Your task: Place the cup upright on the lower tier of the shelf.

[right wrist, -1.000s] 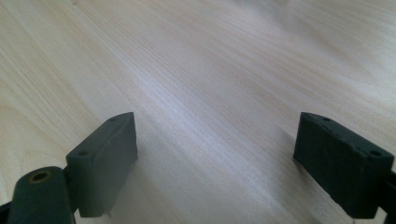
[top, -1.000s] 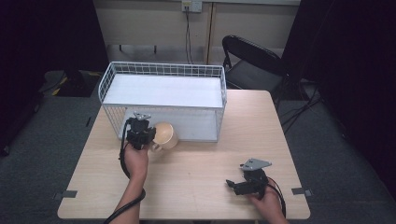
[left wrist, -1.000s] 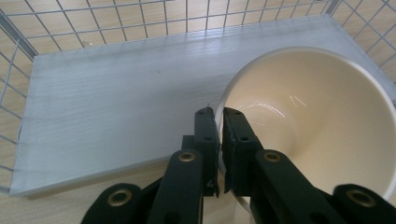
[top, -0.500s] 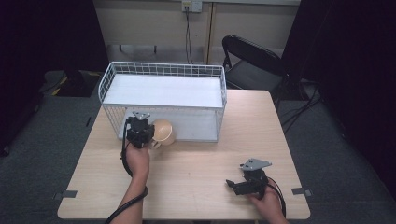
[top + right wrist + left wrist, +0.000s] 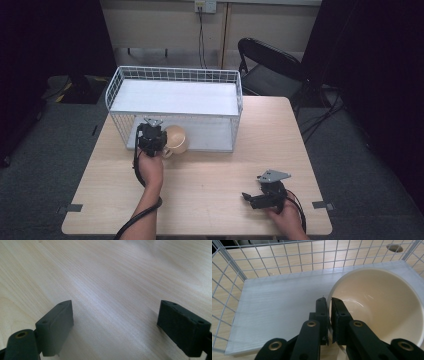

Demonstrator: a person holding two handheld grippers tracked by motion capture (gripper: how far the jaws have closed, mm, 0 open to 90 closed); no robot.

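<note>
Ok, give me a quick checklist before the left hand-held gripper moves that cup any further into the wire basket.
1. Left hand-held gripper clamped on the cream cup's rim, one jaw inside, one outside: ok.
2. Cup over the wire basket's lower shelf: ok.
3. Shelf space left of the cup free: ok.
4. Cup's base resting on the shelf: cannot tell.
5. Right hand-held gripper open over the wooden table, apart from the basket: ok.
</note>
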